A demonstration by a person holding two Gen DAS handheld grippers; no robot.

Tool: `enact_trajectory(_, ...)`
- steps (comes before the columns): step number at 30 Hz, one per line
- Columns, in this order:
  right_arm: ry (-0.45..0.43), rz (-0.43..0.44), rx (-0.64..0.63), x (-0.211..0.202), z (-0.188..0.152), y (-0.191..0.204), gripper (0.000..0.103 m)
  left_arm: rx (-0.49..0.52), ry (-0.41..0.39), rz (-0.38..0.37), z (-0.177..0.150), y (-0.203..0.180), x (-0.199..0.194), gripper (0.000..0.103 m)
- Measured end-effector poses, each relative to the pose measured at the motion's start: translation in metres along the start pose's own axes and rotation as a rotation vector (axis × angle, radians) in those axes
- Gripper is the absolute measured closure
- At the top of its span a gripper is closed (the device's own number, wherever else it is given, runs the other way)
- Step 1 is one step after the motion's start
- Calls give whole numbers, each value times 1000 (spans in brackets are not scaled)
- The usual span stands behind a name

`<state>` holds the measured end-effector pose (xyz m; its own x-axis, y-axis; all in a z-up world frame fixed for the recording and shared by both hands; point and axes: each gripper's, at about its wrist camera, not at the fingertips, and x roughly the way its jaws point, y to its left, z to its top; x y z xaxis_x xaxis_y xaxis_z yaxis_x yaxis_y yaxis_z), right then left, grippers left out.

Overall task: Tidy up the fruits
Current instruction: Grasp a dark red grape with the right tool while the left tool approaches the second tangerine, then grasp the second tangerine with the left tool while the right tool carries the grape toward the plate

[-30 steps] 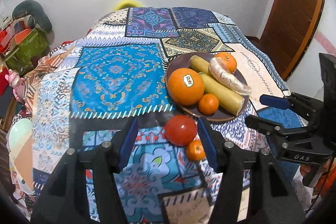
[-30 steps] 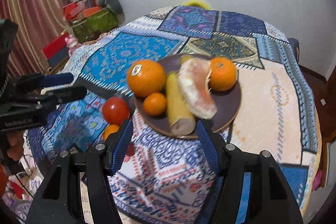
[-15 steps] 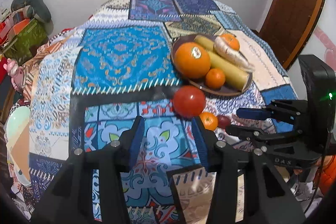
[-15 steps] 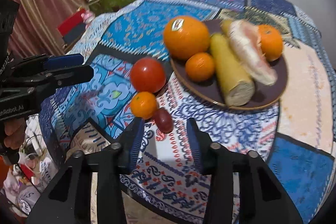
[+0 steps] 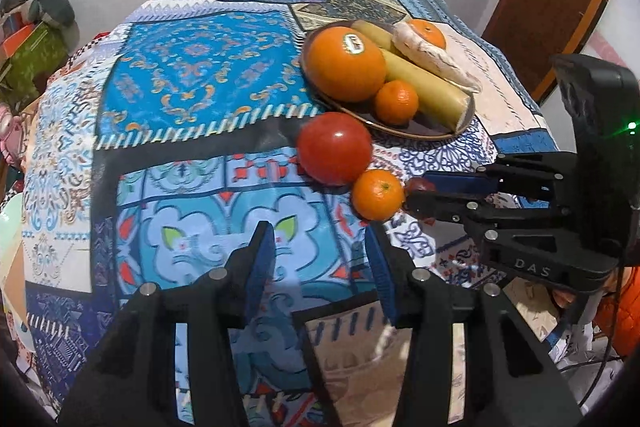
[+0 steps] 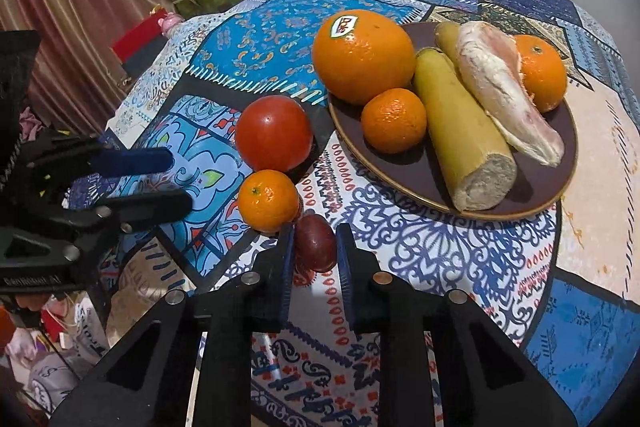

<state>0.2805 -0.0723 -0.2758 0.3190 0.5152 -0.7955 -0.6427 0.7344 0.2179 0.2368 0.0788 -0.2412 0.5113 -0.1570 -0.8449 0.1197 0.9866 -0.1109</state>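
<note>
Between my right claw's point(image 6: 314, 259) pads sits the plum point(image 6: 316, 242), on the tabletop point(image 6: 420, 239) just beside the mandarin point(image 6: 269, 200); the pads bracket it closely, contact unclear. Left claw point(image 5: 320, 259) hangs open, empty, near the tomato point(image 5: 335, 147). Both likely belong on the plate point(image 6: 532, 203).

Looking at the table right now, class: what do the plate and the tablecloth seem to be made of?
The plate: probably glazed ceramic or glass, though hard plastic is possible; it is dark brown, smooth and faintly shiny, with a thin lighter rim. The tablecloth: printed woven fabric, matt, patterned in patchwork blocks and draping over the table edge.
</note>
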Motion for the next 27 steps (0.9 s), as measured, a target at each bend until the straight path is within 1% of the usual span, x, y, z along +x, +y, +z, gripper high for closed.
enact_trajectory(3, -20, -2, 17, -12, -3, -5, 84, 13, 16, -11, 4, -9, 7, 54)
enact_trajectory(4, -28, -5, 20, -17, -4, -7, 84, 17, 22, -15, 5, -12, 10, 51)
enact_trajectory(6, -40, -9, 27, -24, -6, -11, 84, 27, 30, -16, 8, -19, 16, 48)
enact_trajectory(9, -61, -27, 39, -38, -10, -19, 84, 35, 34, -13, 12, -26, 23, 48)
enact_trajectory(15, -74, -52, 80, -49, -16, -37, 84, 54, 30, 0, 21, -38, 34, 48)
enact_trajectory(18, -80, -62, 97, -53, -19, -43, 84, 62, 34, 16, 23, -42, 40, 53)
enact_trajectory(20, -84, -67, 109, -55, -21, -48, 84, 68, 39, 30, 23, -42, 41, 61)
enact_trajectory(21, -87, -71, 113, -57, -21, -49, 84, 68, 45, 24, 22, -42, 42, 69)
enact_trajectory(22, -90, -73, 120, -58, -22, -52, 84, 63, 50, 12, 22, -41, 43, 69)
enact_trajectory(27, -106, -85, 141, -64, -23, -62, 84, 66, 39, 13, 21, -40, 33, 69)
